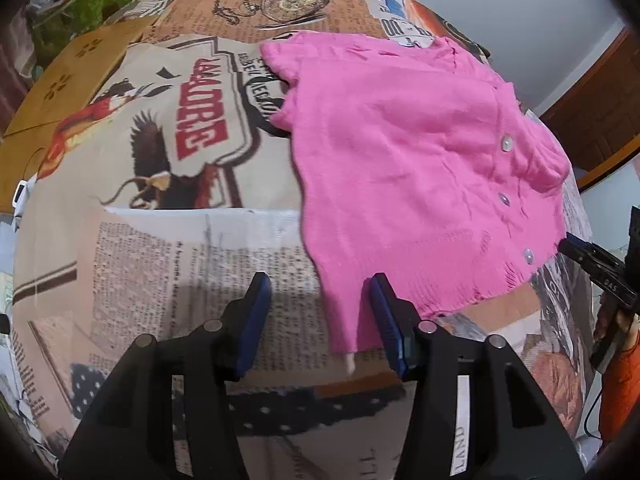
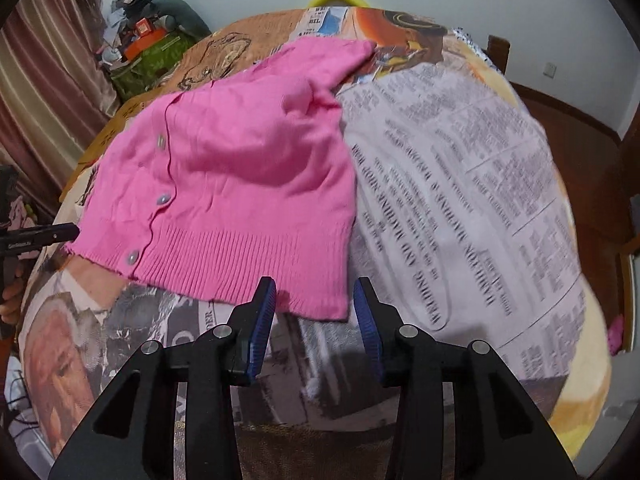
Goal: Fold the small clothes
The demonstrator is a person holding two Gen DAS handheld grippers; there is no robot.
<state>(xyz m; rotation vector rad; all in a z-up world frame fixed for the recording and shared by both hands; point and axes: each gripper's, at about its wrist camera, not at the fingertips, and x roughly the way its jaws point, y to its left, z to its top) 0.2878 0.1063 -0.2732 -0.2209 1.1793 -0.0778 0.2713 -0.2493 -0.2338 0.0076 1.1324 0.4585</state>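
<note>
A small pink buttoned cardigan (image 1: 400, 152) lies spread on the table's newspaper-print cloth (image 1: 180, 260), its ribbed hem toward me. In the left wrist view my left gripper (image 1: 318, 296) is open, and the hem's left corner hangs between its blue pads (image 1: 260, 304) without being pinched. In the right wrist view the cardigan (image 2: 240, 176) fills the left half. There my right gripper (image 2: 315, 294) is open, with the hem's right corner lying between its jaws. A black fingertip (image 1: 576, 249) of the right gripper shows at the hem's far side.
A cardboard box (image 1: 68, 80) and a green bag with clutter (image 2: 152, 60) sit beyond the table on the left. A curtain (image 2: 40, 72) hangs at the far left. A wooden chair back (image 2: 498, 52) stands at the right. An orange sleeve (image 1: 624, 380) is at the right edge.
</note>
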